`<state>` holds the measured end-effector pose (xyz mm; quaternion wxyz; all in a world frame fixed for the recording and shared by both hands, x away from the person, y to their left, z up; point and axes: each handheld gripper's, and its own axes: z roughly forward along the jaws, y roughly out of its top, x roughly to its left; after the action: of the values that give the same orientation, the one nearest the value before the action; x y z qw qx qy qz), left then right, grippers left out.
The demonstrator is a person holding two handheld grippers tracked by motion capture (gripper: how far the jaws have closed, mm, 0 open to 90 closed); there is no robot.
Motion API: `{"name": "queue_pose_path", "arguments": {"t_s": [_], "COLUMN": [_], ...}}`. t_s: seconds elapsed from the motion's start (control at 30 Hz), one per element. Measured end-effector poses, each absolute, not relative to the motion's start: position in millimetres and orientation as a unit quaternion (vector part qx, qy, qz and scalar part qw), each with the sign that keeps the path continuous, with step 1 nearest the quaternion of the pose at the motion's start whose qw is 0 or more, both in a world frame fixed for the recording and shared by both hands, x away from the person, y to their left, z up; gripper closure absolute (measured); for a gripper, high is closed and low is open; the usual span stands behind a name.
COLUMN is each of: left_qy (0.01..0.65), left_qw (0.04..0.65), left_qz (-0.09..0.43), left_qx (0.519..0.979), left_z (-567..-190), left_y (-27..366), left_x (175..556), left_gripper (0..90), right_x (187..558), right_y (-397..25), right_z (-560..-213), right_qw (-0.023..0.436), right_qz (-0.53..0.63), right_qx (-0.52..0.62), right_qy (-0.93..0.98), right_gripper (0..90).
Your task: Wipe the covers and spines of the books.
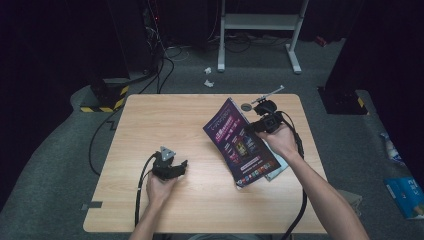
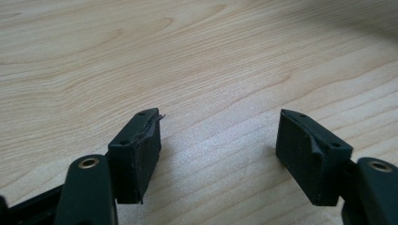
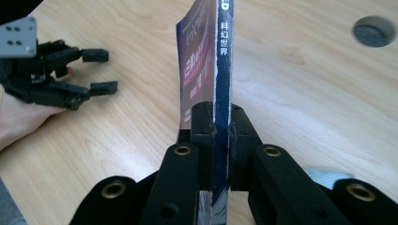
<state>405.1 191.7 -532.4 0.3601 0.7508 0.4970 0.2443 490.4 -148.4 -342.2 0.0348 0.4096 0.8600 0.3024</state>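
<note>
A dark purple magazine (image 1: 241,144) with printed cover art is lifted off the wooden table (image 1: 150,120) along its right edge and tilts toward the table's middle. My right gripper (image 1: 256,127) is shut on that edge near the spine. In the right gripper view the spine (image 3: 223,70) stands upright between the two pads, clamped by my right gripper (image 3: 221,136). My left gripper (image 1: 183,166) rests low over the table left of the magazine, open, with bare wood between its jaws (image 2: 218,140). In the right gripper view the left gripper (image 3: 101,70) sits far left, open.
A round dark cable hole (image 1: 246,106) lies in the table near its far edge, behind the magazine; it also shows as a grey disc (image 3: 373,31). Another printed item (image 1: 280,172) peeks out under the magazine. A white metal stand (image 1: 260,22) and cables are on the floor beyond.
</note>
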Motion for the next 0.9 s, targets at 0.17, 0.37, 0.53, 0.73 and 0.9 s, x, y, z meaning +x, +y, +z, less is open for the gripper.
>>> {"name": "queue_pose_path", "arguments": {"t_s": [0.17, 0.37, 0.53, 0.73, 0.9], "left_qy": [0.498, 0.498, 0.497, 0.499, 0.498], "left_qw": [0.360, 0.362, 0.361, 0.362, 0.362], "left_qz": [0.243, 0.243, 0.245, 0.245, 0.245], "left_qx": [0.751, 0.750, 0.750, 0.749, 0.749], "left_z": [-532.2, -532.5, -532.4, -532.5, -532.5], "left_y": [191.9, 191.6, 191.9, 191.6, 191.9], "left_x": [403.4, 403.1, 403.1, 402.7, 402.7], "left_gripper": [32.4, 32.5, 32.6, 32.9, 33.3], "right_x": [499.7, 512.0, 522.6, 539.6, 552.0], "right_y": [-154.1, -158.8, -164.2, -167.9, -164.9], "right_z": [-326.0, -315.1, -312.7, -310.2, -318.3], "right_qw": [0.053, 0.078, 0.085, 0.107, 0.110], "right_qz": [0.287, 0.256, 0.225, 0.172, 0.140], "right_qx": [0.421, 0.443, 0.468, 0.499, 0.521], "right_qy": [0.859, 0.856, 0.850, 0.843, 0.835], "right_gripper": [83.9, 83.9, 83.9, 83.8, 83.8]}}
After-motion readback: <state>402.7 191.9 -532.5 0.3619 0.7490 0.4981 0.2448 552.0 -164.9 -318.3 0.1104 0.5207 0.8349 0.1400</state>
